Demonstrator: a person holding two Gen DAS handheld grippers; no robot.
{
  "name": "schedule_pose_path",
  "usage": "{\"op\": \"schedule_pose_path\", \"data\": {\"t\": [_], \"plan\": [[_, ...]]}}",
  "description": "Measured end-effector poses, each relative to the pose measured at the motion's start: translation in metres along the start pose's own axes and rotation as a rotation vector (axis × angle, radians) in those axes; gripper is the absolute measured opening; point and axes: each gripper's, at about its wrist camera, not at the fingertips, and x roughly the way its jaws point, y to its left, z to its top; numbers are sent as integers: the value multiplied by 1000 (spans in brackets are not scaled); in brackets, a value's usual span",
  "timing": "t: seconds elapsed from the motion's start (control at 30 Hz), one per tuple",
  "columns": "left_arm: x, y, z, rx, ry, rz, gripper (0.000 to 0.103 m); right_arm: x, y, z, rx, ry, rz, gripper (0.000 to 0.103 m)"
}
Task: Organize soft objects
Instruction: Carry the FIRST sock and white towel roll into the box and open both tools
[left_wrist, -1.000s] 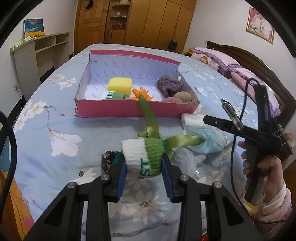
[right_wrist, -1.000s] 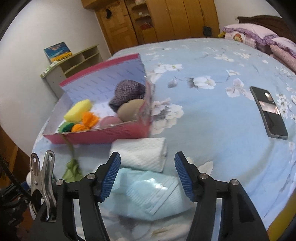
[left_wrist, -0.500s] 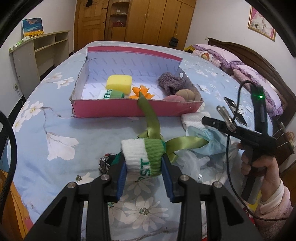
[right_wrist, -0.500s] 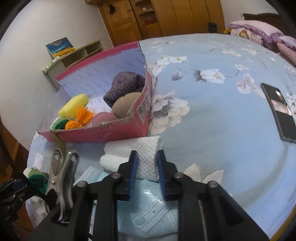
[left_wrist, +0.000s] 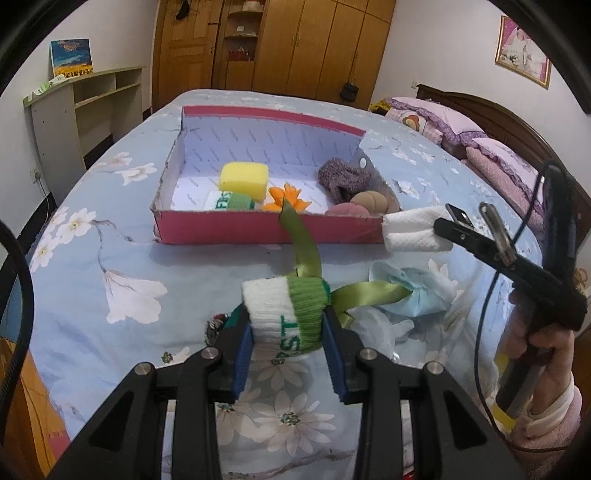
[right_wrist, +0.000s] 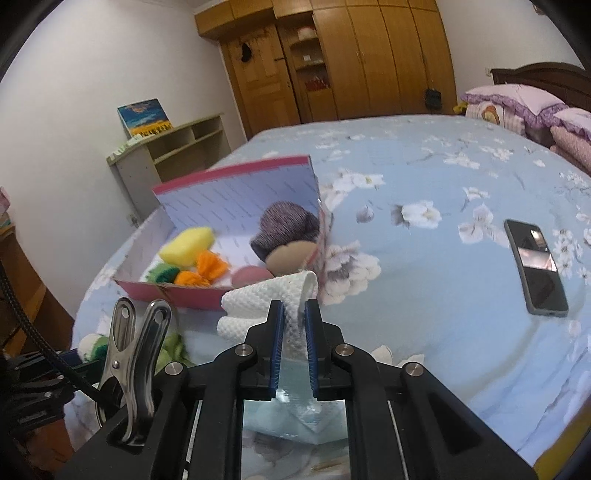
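My left gripper (left_wrist: 288, 328) is shut on a rolled white-and-green sock (left_wrist: 273, 306), held just above the bedspread. A green ribbon (left_wrist: 304, 247) trails from an orange flower (left_wrist: 288, 195) in the pink box (left_wrist: 258, 230), passing behind the sock. My right gripper (right_wrist: 294, 314) has its jaws closing on a folded white towel (right_wrist: 258, 306), and the pads pinch its edge. The towel (left_wrist: 410, 229) hangs off the bed by the box's right front corner. The box holds a yellow sponge (left_wrist: 243, 179), another green-white sock (left_wrist: 229, 201) and a purple knit (left_wrist: 343, 177).
A light-blue face mask (left_wrist: 417, 291) and clear plastic wrap (left_wrist: 373, 325) lie on the floral bedspread right of the sock. A black phone (right_wrist: 535, 271) rests further right. Pillows and headboard are at far right, a shelf unit at left.
My right gripper's jaws closed from wide onto the white towel and lifted it off the bed, up beside the box corner. The left gripper has stayed put with the sock.
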Motion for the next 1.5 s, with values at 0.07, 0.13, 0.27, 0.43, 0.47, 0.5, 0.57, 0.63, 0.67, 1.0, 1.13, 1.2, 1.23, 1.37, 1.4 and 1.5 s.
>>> {"op": "schedule_pose_path", "data": {"t": [0.07,0.13,0.27,0.43,0.47,0.5,0.57,0.63,0.67,1.0,1.13,1.2,1.23,1.37,1.4,1.5], "plan": [[-3,0,3,3,-13,1,37,-5,4,3,-9,-14,6,13],[-5,1,6,5,-23,3,37,-10,9,6,-19,-28,13,13],[-7,3,15,4,-39,5,37,-15,17,10,-37,-45,23,13],[-8,7,30,3,-62,16,37,-15,22,15,-46,-54,34,13],[-8,8,32,4,-67,19,37,-14,24,16,-47,-55,38,13],[-8,8,34,5,-71,23,37,-14,24,17,-48,-57,41,13],[-6,10,40,6,-76,30,37,-13,25,18,-52,-59,45,13],[-4,11,45,5,-78,34,37,-11,27,20,-57,-61,51,13],[-2,13,49,4,-81,37,37,-10,28,21,-58,-61,53,13],[16,21,75,-8,-97,52,37,7,32,34,-53,-64,68,13],[28,26,85,-13,-96,60,37,20,32,39,-48,-54,77,13],[35,29,91,-19,-90,67,37,26,34,41,-49,-49,80,13],[39,30,94,-23,-88,68,37,29,35,42,-50,-46,83,13],[52,35,103,-32,-85,73,37,42,35,45,-46,-40,85,13],[55,36,105,-33,-83,75,37,45,36,46,-44,-38,86,13],[64,39,109,-39,-77,78,37,54,36,48,-38,-32,88,13]]}}
